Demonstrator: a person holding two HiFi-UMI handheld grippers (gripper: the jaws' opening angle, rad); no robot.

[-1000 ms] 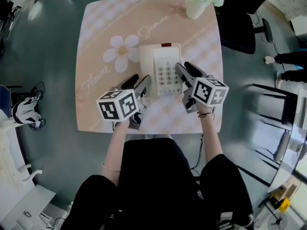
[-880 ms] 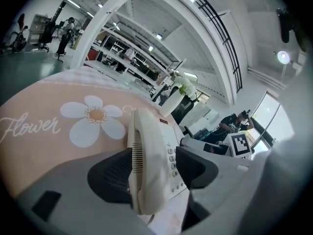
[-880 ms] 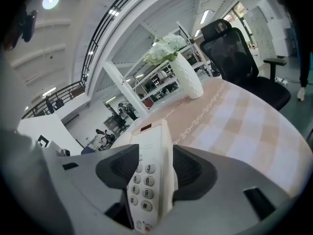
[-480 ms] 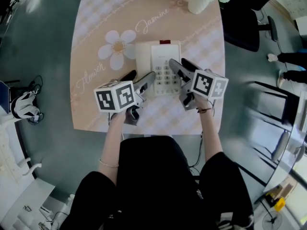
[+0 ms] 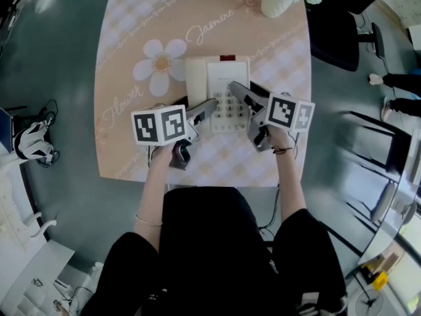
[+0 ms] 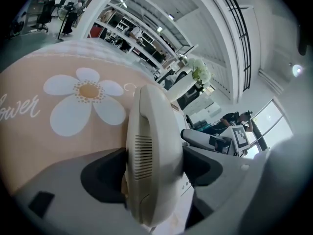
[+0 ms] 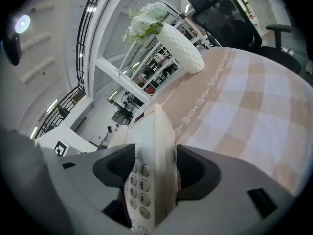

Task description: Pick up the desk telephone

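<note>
Head view: the desk telephone (image 5: 220,78) lies in the middle of a peach tablecloth (image 5: 131,150) printed "Flower" and "Jasmine". Its near corners are hidden under the left gripper (image 5: 197,104) and right gripper (image 5: 242,85). A white vase (image 5: 276,5) is cut off by the top edge.

Left gripper view: the jaws have just been opening and stand released, astride the handset (image 6: 154,146). Only "ower" of the print shows.

Right gripper view: these jaws have also just been opening and stand unclenched astride the telephone's right edge. On the keypad (image 7: 139,190), only 3, 6 and 9 are legible.
</note>
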